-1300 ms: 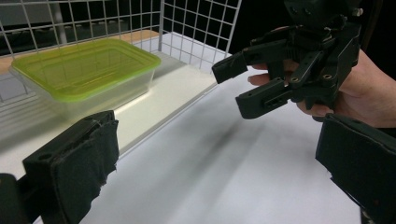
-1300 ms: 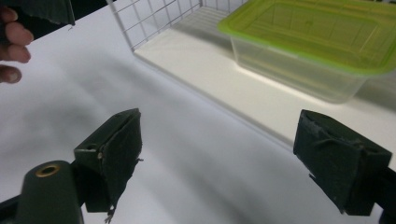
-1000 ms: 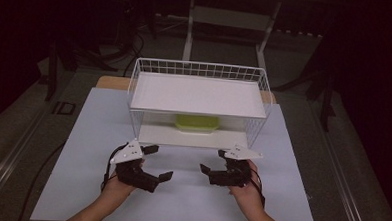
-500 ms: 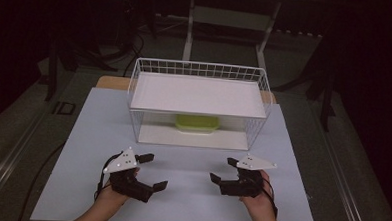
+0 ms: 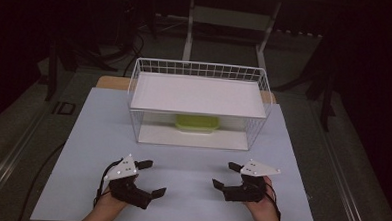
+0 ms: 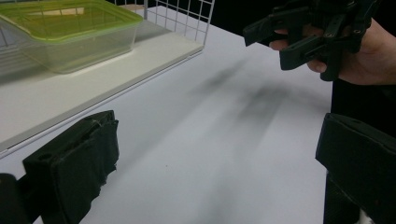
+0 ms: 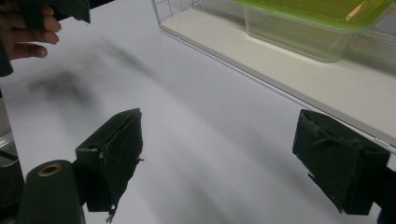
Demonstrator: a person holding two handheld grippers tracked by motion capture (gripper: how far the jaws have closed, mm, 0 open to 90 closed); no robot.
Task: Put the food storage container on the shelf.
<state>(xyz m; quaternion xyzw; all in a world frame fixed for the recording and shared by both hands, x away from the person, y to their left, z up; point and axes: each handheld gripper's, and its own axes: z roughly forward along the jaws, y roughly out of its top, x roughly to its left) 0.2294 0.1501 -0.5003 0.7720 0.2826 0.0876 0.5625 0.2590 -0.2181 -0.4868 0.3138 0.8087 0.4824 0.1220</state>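
I am looking into a dim lab or test room, not a home. A white board (image 5: 98, 136) lies on a table as a staged work surface, with a white wire rack (image 5: 197, 103) set on it. Behind, in the dark, I see metal stand legs (image 5: 190, 35) and cables (image 5: 137, 43) on a grey floor.

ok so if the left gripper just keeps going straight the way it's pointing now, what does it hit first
Probably the right gripper and the hand holding it. The left gripper has its jaws wide open, aimed across the bare white table toward it, with nothing between. The wire rack with the green-lidded container lies off to the side. Depth is uncertain.
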